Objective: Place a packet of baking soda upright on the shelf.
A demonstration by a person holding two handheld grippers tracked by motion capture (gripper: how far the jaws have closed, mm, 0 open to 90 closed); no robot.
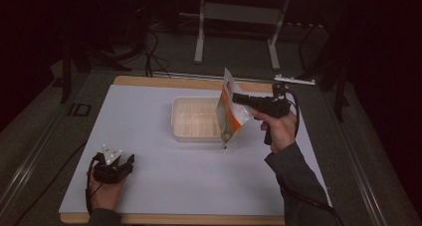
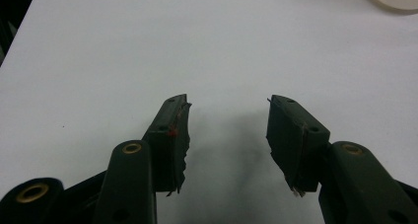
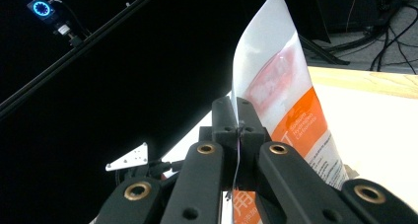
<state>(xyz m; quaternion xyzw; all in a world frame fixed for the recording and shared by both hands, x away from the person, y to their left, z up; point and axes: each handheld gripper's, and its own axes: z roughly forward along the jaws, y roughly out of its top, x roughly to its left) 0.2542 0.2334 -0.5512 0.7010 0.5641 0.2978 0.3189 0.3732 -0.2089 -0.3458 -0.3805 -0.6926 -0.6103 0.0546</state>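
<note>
One pouch (image 1: pixel 231 111) in play: the right tongs (image 1: pixel 238 98) are clamping it, jaws pinched flat on the white-and-orange film, as the right gripper view is showing (image 3: pixel 238 130). The pouch is hanging clear of the surface (image 1: pixel 149 136), at the right-hand end of the cream tray (image 1: pixel 180 131), partly overlapping that end in the high view. From the right tongs the tray's middle is lying at about 8 o'clock, close by; the tongs are reaching in from 3 o'clock with the right hand (image 1: pixel 278 129) behind them.

Pouch's long axis is running steeply up and down, tilted: top corner pointing to roughly 12 o'clock, bottom tip pointing to about 6 o'clock, hovering just off the tray's near right corner. Whether the bottom tip is over the tray or just outside its wall is hard to call.

Tray's long axis is running 9-to-3 across the surface, so the likely move is a short carry toward 9 o'clock, then lowering.

Left tongs (image 1: pixel 117 167) are sitting well apart at 7 o'clock, jaws gaping with nothing between them, bare surface beneath (image 2: pixel 229 130). Right hand is far nearer to the tray.
</note>
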